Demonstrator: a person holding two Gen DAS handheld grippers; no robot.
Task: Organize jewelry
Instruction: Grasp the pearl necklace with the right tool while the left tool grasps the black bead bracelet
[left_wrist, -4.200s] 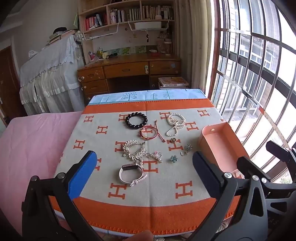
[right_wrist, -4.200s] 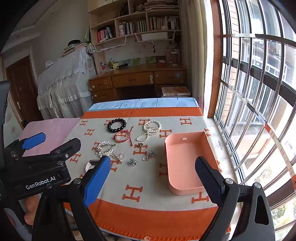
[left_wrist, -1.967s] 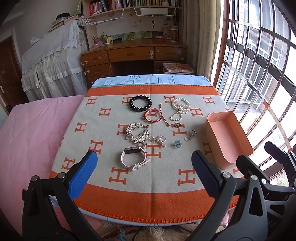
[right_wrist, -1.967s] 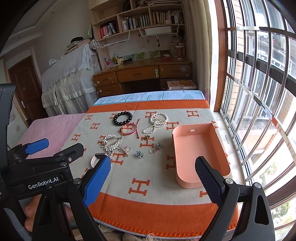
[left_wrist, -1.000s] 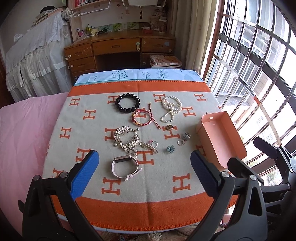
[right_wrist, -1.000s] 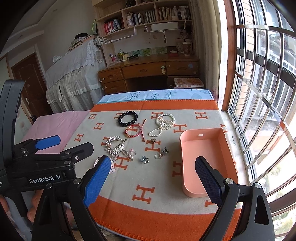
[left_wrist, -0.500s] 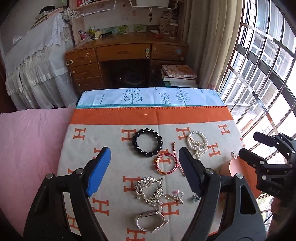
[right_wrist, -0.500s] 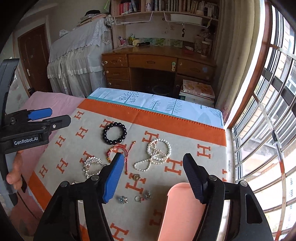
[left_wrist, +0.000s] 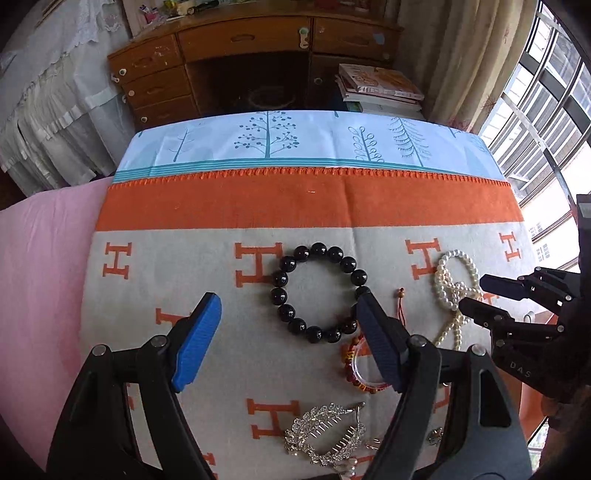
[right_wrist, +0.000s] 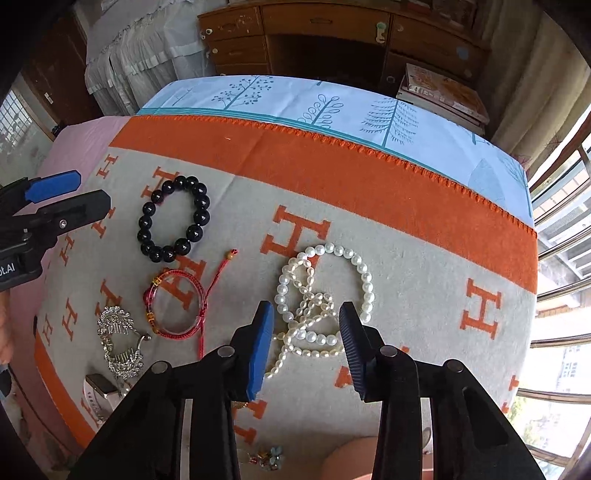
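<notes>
Jewelry lies on an orange-and-grey blanket (left_wrist: 207, 280). A black bead bracelet (left_wrist: 318, 292) sits just ahead of my open left gripper (left_wrist: 286, 334), between its fingers. A white pearl necklace (right_wrist: 320, 300) lies between the fingers of my open right gripper (right_wrist: 306, 332), low over it; it also shows in the left wrist view (left_wrist: 452, 291). A red string bracelet (right_wrist: 179, 308) and a silver hair comb (right_wrist: 119, 341) lie to the left. The red bracelet (left_wrist: 360, 363) is partly hidden behind my left gripper's right finger.
A watch (right_wrist: 99, 393) lies at the lower left, small charms (right_wrist: 267, 458) at the bottom, and the pink tray's rim (right_wrist: 354, 459) shows bottom centre. Pink bedding (left_wrist: 40, 277) is on the left, a wooden desk (left_wrist: 251, 48) and windows beyond the table.
Both grippers have moved forward and down toward the table. The left now frames the black bracelet; the right has narrowed and now frames the pearl necklace.
</notes>
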